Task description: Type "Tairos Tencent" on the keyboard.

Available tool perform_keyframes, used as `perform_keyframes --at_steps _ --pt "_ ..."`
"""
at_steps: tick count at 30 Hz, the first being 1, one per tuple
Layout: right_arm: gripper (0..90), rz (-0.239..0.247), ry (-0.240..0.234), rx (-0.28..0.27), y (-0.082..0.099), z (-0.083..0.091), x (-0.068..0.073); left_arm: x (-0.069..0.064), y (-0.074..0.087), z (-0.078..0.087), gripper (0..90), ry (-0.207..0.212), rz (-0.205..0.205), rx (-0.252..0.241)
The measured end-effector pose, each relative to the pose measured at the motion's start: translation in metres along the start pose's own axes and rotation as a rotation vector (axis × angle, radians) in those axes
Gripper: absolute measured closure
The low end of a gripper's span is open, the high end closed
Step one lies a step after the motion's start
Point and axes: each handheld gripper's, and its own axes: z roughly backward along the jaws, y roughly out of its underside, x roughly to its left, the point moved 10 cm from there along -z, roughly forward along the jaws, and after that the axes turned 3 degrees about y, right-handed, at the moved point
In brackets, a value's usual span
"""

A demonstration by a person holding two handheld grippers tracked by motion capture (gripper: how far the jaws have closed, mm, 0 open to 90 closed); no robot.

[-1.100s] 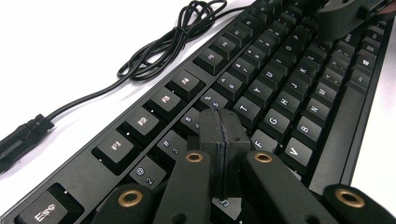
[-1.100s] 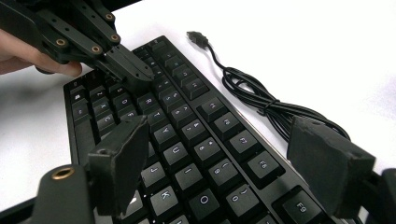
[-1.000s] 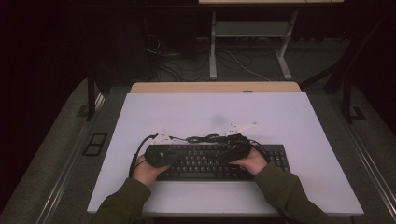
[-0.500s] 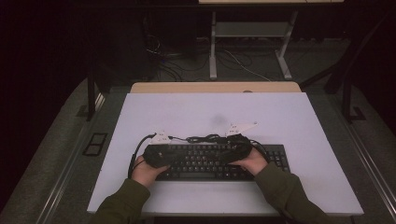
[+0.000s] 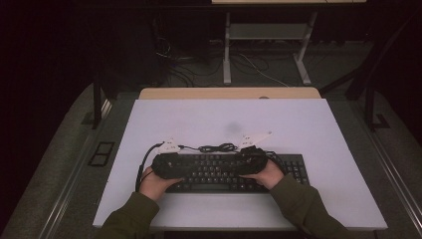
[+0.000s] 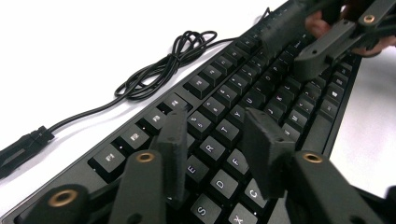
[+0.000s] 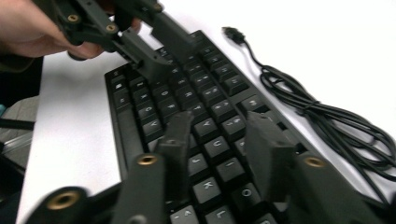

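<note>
- Keyboard lies flat at the table's 6 o'clock edge, long side across, within easy reach of both hands.
- Left gripper hovers over the letter keys, jaws parted with nothing between them; they have just been opening, probably to free a tip for pressing.
- Right gripper hovers over the right-hand letters, jaws also apart and empty, having just been closing.
- Cable sits coiled at the keyboard's 12 o'clock, unplugged, clear of the keys.
</note>
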Motion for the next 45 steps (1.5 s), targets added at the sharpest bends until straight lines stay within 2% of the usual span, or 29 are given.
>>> perform_keyframes --at_steps 11,18,26,37,45 --pt "88.6 0.029 -0.05 0.042 0.006 -0.007 0.015 0.002 0.001 -0.003 43.0 -0.014 0.01 -0.006" --pt "89.1 0.049 -0.074 0.069 0.011 -0.013 0.025 0.001 0.001 -0.006 38.3 -0.015 0.012 -0.009" --pt "89.1 0.064 -0.075 0.097 0.015 -0.02 0.03 0.002 0.002 -0.006 36.3 -0.019 0.01 -0.009" --pt "89.1 0.077 -0.062 0.138 0.022 -0.026 0.032 0.003 0.002 -0.007 35.1 -0.024 0.007 -0.01" --pt "89.1 0.073 -0.065 0.138 0.023 -0.027 0.032 0.002 0.001 -0.008 35.1 -0.027 0.003 -0.012"
